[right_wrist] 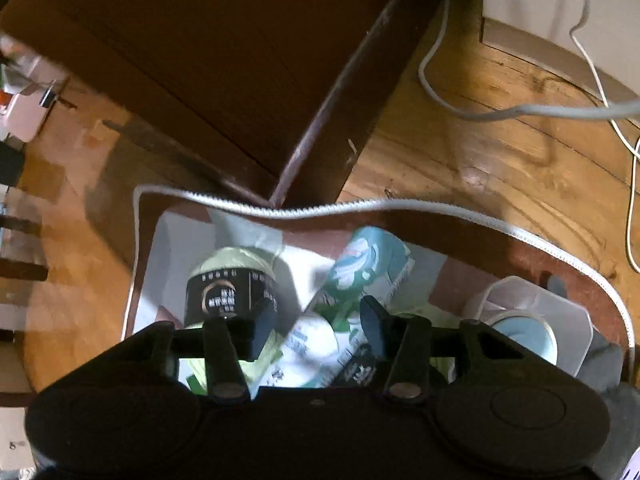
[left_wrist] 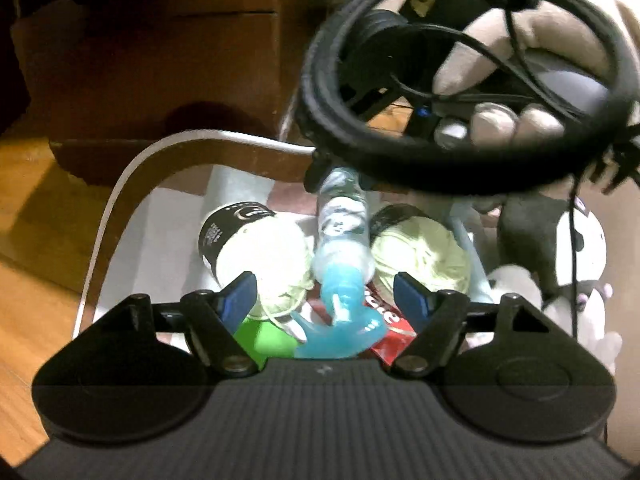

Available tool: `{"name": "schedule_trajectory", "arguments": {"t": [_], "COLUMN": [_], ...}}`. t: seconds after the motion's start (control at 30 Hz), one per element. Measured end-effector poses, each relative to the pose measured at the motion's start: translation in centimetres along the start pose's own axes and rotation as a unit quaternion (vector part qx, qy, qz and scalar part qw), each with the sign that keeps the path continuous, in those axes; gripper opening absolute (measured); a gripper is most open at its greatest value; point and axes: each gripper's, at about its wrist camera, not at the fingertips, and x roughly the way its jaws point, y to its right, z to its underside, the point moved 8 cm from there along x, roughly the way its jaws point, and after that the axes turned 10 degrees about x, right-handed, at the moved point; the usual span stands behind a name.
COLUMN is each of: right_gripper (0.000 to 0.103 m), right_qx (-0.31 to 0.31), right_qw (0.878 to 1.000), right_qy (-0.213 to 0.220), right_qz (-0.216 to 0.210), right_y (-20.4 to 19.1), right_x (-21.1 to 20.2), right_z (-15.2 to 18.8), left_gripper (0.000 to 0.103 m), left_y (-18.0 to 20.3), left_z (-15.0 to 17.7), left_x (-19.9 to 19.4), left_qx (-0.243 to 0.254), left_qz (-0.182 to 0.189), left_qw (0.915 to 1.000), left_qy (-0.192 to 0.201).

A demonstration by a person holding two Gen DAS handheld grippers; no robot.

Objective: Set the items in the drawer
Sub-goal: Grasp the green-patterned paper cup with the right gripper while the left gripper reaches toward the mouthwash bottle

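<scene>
Both grippers, left gripper (left_wrist: 324, 294) and right gripper (right_wrist: 318, 322), hover spread and empty | yarn (left_wrist: 262, 248), spray bottle (left_wrist: 340, 240) lie in bag (right_wrist: 256, 210) | dark drawer chest (right_wrist: 224, 60) beyond, nothing visibly stowed.

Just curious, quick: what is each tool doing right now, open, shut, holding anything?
Left tool: open, empty, over the spray bottle.
Right tool: open, empty, over the yarn.

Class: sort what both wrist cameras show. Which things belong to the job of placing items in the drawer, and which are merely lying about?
Belonging to the job:
yarn ball
spray bottle
second yarn ball
left gripper
right gripper

Lying about:
grey cable
wooden floor
plush toy
</scene>
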Motion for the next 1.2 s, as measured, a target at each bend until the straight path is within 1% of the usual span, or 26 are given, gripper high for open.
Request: {"name": "schedule_trajectory", "arguments": {"t": [0.03,0.1,0.27,0.3,0.33,0.37,0.43,0.5,0.57,0.63,0.7,0.8,0.9,1.0,1.03,1.07,1.13,1.2], "right_gripper": [0.054,0.055,0.064,0.065,0.066,0.067,0.068,0.068,0.07,0.07,0.07,0.07,0.069,0.069,0.07,0.069,0.07,0.07], "right_qx": [-0.002,-0.02,-0.044,-0.045,-0.045,-0.045,-0.047,-0.042,-0.024,-0.018,-0.015,0.002,0.006,0.042,0.051,0.057,0.061,0.07], "right_qw": [1.0,0.999,0.996,0.996,0.995,0.995,0.995,0.995,0.997,0.997,0.997,0.997,0.998,0.997,0.997,0.996,0.994,0.993], "right_qy": [-0.003,-0.005,0.002,0.002,0.003,0.004,0.006,0.005,0.008,0.005,-0.004,-0.027,-0.026,-0.033,-0.033,-0.032,-0.026,-0.025], "right_qz": [0.007,0.036,0.079,0.082,0.083,0.086,0.09,0.093,0.079,0.069,0.073,0.07,0.064,0.047,0.051,0.06,0.087,0.092], "right_y": [-0.1,-0.3,-0.2,-0.3,-0.4,-0.5,-0.6,-0.9,-1.2,-1.7,-2.0,-2.4,-3.5,-3.5,-3.4,-3.1,-2.5,-1.6], "right_x": [0.2,0.6,0.9,1.0,1.1,1.2,1.4,1.5,1.4,1.5,1.8,2.1,1.5,1.3,1.4,1.7,2.3,2.8], "right_z": [0.0,0.3,0.8,0.9,0.9,0.9,0.8,0.8,0.8,0.9,1.2,1.6,1.5,1.2,1.2,1.1,1.1,1.0], "left_gripper": [0.077,0.078,0.078,0.078,0.075,0.067,0.059,0.058,0.053,0.052,0.052,0.052,0.053,0.053,0.053,0.053,0.053,0.053], "left_y": [-0.2,-0.7,-1.1,-1.1,-1.1,-1.0,-1.1,-1.1,-1.1,-1.1,-1.1,-1.4,-1.7,-1.6,-1.7,-1.7,-1.4,-1.3], "left_z": [0.1,0.8,2.3,2.5,2.7,2.8,3.1,3.3,3.4,3.5,3.5,3.8,4.1,4.1,4.1,4.0,3.7,3.6], "left_x": [0.2,0.8,1.2,1.1,1.1,1.2,1.3,1.3,1.2,1.1,0.9,0.8,0.5,0.8,0.6,0.6,0.3,0.1], "left_qx": [-0.003,-0.008,-0.01,-0.009,-0.009,-0.008,-0.007,-0.007,-0.011,-0.016,-0.018,-0.025,-0.033,-0.035,-0.037,-0.04,-0.037,-0.026], "left_qz": [0.002,0.0,0.001,0.003,0.006,0.011,0.015,0.014,0.021,0.025,0.023,0.023,0.025,0.023,0.019,0.016,0.01,0.008], "left_qw": [1.0,1.0,0.9999,0.9999,0.9999,0.9999,0.9998,0.9999,0.9997,0.9996,0.9995,0.9994,0.9991,0.9991,0.9991,0.9991,0.9993,0.9996], "left_qy": [0.0,-0.004,-0.014,-0.01,-0.007,-0.007,-0.009,-0.007,-0.001,0.005,0.008,0.003,-0.002,-0.001,0.0,0.001,0.005,0.012]}}
